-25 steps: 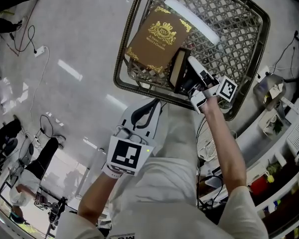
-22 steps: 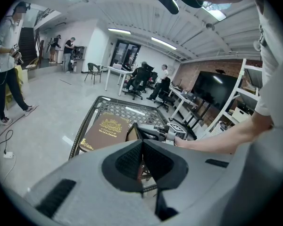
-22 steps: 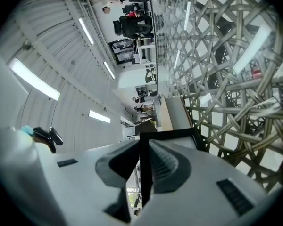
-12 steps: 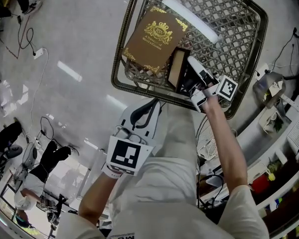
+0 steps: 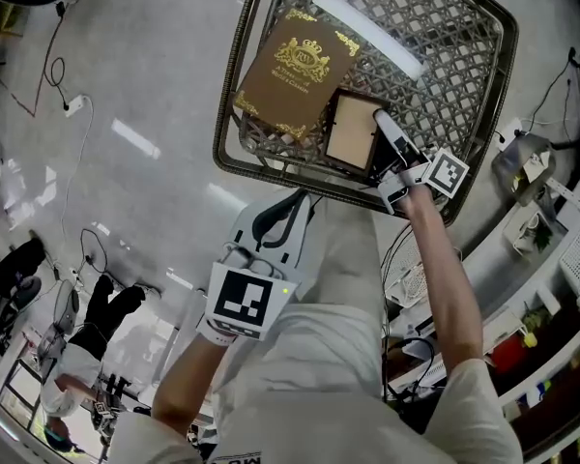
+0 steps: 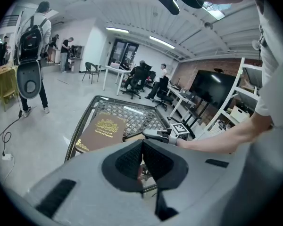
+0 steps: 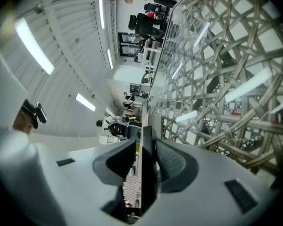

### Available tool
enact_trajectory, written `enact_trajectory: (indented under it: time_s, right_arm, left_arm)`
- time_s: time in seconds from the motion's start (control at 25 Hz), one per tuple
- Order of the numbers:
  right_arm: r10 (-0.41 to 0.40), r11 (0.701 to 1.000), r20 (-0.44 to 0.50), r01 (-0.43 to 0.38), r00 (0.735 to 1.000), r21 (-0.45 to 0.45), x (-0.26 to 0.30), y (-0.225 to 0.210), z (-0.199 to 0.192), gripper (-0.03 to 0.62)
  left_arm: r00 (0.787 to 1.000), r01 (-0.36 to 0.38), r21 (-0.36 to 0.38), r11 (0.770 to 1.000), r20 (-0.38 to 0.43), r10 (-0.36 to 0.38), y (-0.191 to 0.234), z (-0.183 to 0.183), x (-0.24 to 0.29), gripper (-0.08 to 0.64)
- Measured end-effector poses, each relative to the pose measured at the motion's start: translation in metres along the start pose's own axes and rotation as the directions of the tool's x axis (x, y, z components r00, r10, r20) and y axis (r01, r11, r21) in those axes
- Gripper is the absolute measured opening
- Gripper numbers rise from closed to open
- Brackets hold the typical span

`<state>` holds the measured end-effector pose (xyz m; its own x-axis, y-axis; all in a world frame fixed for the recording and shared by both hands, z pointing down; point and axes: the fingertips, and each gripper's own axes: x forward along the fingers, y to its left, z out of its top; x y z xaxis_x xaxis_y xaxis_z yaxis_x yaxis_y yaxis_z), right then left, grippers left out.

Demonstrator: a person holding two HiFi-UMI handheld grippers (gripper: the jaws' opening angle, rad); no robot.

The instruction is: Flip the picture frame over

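Note:
The picture frame (image 5: 353, 130), dark-rimmed with a tan face up, lies flat on the wicker glass-topped table (image 5: 234, 85) beside a brown book (image 5: 295, 71). My right gripper (image 5: 379, 124) sits at the frame's right edge. In the right gripper view the frame's thin edge (image 7: 146, 164) stands between the jaws of the right gripper (image 7: 145, 147), against one pad with a gap to the other; the jaws have just been opening. My left gripper (image 5: 275, 222) hangs below the table's near rim, away from the frame. In the left gripper view the pads of the left gripper (image 6: 142, 145) meet, holding nothing.
The table's raised metal rim (image 5: 271, 177) runs between me and the frame. White shelving (image 5: 551, 249) with clutter stands to the right. Cables (image 5: 63, 95) lie on the grey floor at left. People (image 6: 35, 32) stand and sit farther off in the room.
The frame went from standing on its edge to lying flat, tan face up. My right gripper came down with it and its jaws spread. The left gripper stayed put.

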<state>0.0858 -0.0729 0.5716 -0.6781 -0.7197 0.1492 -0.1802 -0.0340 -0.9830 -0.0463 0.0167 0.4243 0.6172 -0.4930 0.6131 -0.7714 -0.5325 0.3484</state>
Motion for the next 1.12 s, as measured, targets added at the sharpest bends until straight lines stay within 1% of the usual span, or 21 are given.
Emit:
enact_trajectory:
  time_s: [0.12, 0.2, 0.28, 0.36, 0.4, 0.48, 0.52, 0.56, 0.6, 0.68, 0.72, 0.76, 0.88, 1.0, 1.04, 1.08, 1.12]
  right_arm:
    - [-0.087, 0.992, -0.019, 0.085, 0.996, -0.097, -0.004, -0.010, -0.001, 0.127]
    - [-0.139, 0.979, -0.040, 0.131, 0.990, -0.157, -0.006, -0.015, -0.003, 0.129]
    - [-0.189, 0.962, -0.060, 0.173, 0.980, -0.211, -0.008, -0.020, -0.005, 0.158]
    - [-0.243, 0.937, -0.072, 0.215, 0.967, -0.275, -0.009, -0.025, -0.006, 0.175]
    - [-0.268, 0.920, -0.077, 0.232, 0.960, -0.316, -0.009, -0.026, -0.006, 0.178]
    - [-0.324, 0.875, -0.087, 0.263, 0.942, -0.407, -0.009, -0.028, -0.006, 0.186]
    - [-0.359, 0.844, -0.095, 0.279, 0.928, -0.459, -0.010, -0.030, -0.007, 0.187]
    - [-0.399, 0.804, -0.105, 0.293, 0.911, -0.518, -0.011, -0.032, -0.009, 0.187]
    - [-0.442, 0.754, -0.111, 0.301, 0.890, -0.584, -0.012, -0.035, -0.010, 0.187]
    - [-0.523, 0.640, -0.110, 0.304, 0.845, -0.705, -0.013, -0.039, -0.013, 0.192]
    - [-0.554, 0.590, -0.105, 0.300, 0.826, -0.750, -0.014, -0.041, -0.013, 0.199]
    - [-0.575, 0.551, -0.099, 0.295, 0.812, -0.781, -0.014, -0.041, -0.013, 0.217]
    - [-0.621, 0.462, -0.072, 0.290, 0.781, -0.838, -0.012, -0.040, -0.009, 0.222]
    - [-0.668, 0.349, -0.020, 0.289, 0.744, -0.892, -0.014, -0.037, -0.001, 0.222]
    - [-0.675, 0.324, -0.008, 0.287, 0.737, -0.902, -0.015, -0.035, 0.002, 0.222]
    - [-0.678, 0.308, 0.001, 0.285, 0.735, -0.907, -0.015, -0.032, 0.004, 0.222]
    - [-0.677, 0.302, 0.004, 0.283, 0.736, -0.911, -0.015, -0.028, 0.004, 0.222]
  left_arm:
    - [1.000, 0.005, 0.013, 1.000, -0.003, -0.005, -0.001, -0.001, 0.000, 0.025]
    - [1.000, 0.002, -0.005, 1.000, -0.005, -0.002, -0.003, 0.001, 0.001, 0.025]
    - [1.000, 0.003, -0.012, 1.000, -0.005, -0.003, -0.004, 0.001, 0.001, 0.025]
    - [1.000, 0.005, -0.010, 1.000, -0.005, -0.006, -0.005, 0.000, 0.002, 0.025]
    - [1.000, 0.007, -0.007, 1.000, -0.006, -0.007, -0.006, 0.000, 0.002, 0.025]
    - [1.000, 0.010, 0.004, 1.000, -0.005, -0.010, -0.006, -0.001, 0.002, 0.025]
    - [1.000, 0.011, 0.008, 1.000, -0.006, -0.011, -0.006, -0.001, 0.001, 0.026]
    - [1.000, 0.010, 0.004, 1.000, -0.006, -0.010, -0.006, -0.001, 0.001, 0.025]
    - [1.000, 0.008, -0.001, 1.000, -0.007, -0.008, -0.007, 0.000, 0.001, 0.025]
    - [1.000, 0.009, 0.004, 1.000, -0.006, -0.009, -0.006, -0.001, 0.001, 0.025]
    - [1.000, 0.010, 0.008, 1.000, -0.006, -0.010, -0.006, -0.001, 0.001, 0.025]
    - [1.000, 0.009, 0.005, 1.000, -0.005, -0.009, -0.007, -0.001, 0.001, 0.025]
    - [1.000, 0.009, -0.009, 1.000, -0.003, -0.009, -0.007, 0.000, 0.001, 0.026]
    - [1.000, 0.009, -0.009, 1.000, -0.004, -0.009, -0.006, -0.001, 0.000, 0.026]
    - [1.000, 0.010, -0.006, 1.000, -0.003, -0.010, -0.006, -0.001, -0.001, 0.025]
    - [1.000, 0.012, 0.001, 1.000, -0.002, -0.012, -0.006, -0.001, -0.002, 0.025]
    - [1.000, 0.014, 0.010, 1.000, 0.001, -0.014, -0.006, -0.001, -0.003, 0.025]
